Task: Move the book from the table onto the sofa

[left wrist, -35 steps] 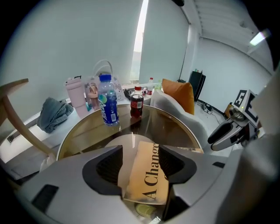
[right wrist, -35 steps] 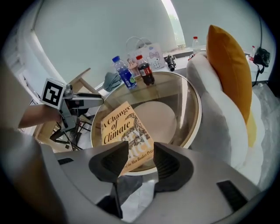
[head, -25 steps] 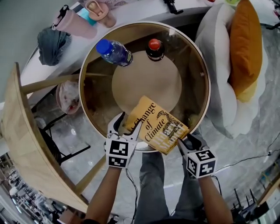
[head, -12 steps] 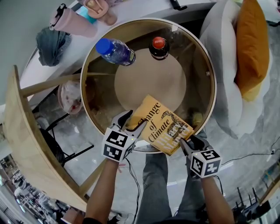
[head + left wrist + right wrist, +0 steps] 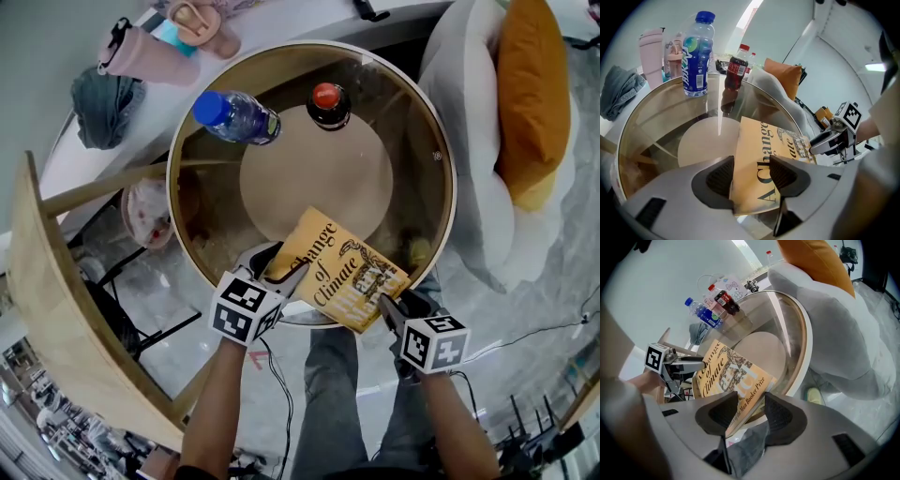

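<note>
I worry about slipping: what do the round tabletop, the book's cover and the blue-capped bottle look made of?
Tabletop: clear glass, glossy; its base and the floor show through.
Book cover: printed paper or card, seemingly matte, with little glare.
Blue-capped bottle: probably clear plastic, see-through wall, wrapped label.

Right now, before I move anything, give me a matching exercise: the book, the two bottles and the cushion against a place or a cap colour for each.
Things:
1. book
2. water bottle
3. cola bottle
4. orange cushion

Place or colour:
a. red cap
b. on the sofa
c. sticking out over the near rim of the table
d. blue cap

Pairs: 1-c, 2-d, 3-a, 4-b
</note>
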Demonstrator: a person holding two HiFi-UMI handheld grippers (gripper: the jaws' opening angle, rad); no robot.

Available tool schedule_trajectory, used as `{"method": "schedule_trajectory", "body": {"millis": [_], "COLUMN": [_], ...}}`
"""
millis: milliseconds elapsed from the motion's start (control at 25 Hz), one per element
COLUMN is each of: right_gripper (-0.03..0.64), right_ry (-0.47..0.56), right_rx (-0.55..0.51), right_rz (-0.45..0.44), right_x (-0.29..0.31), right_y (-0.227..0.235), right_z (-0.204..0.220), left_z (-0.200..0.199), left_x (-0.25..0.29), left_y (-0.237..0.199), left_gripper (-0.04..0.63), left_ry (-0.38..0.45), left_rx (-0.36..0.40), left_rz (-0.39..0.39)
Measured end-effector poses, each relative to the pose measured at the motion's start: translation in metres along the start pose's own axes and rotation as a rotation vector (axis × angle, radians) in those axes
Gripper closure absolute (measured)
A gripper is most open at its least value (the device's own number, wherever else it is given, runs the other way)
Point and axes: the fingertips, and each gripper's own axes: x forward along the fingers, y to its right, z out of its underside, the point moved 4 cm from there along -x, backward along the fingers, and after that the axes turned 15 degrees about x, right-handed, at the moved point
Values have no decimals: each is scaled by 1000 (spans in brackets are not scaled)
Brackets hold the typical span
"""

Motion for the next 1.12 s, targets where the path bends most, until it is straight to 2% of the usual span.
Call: {"method": "schedule_trajectory", "body": {"millis": [240,520,800,1000,1120], "right_gripper": [458,479,492,495,499], "right_ry": [11,58,145,231,252], "right_rx": [15,-37,-89,-169,-207], "right_rz": [40,49,8,-31,-55], "right_x": [-4,-26,-65,-93,-120], "right_y": [2,1,-21,-42,-54], "right_z": [-3,-23,-55,-91,-98], "left_z": [4,-11,-53,-91,-109], "left_x": [-6,-21,-52,-79,-102], "left_y": [4,15,12,4,12], "left_gripper": [392,425,428,431,436], "left_ry": [4,40,105,177,220], "left_rx": [-60,-75,-42,-22,-14], "left_rz": [16,-4,-62,-117,-138]}}
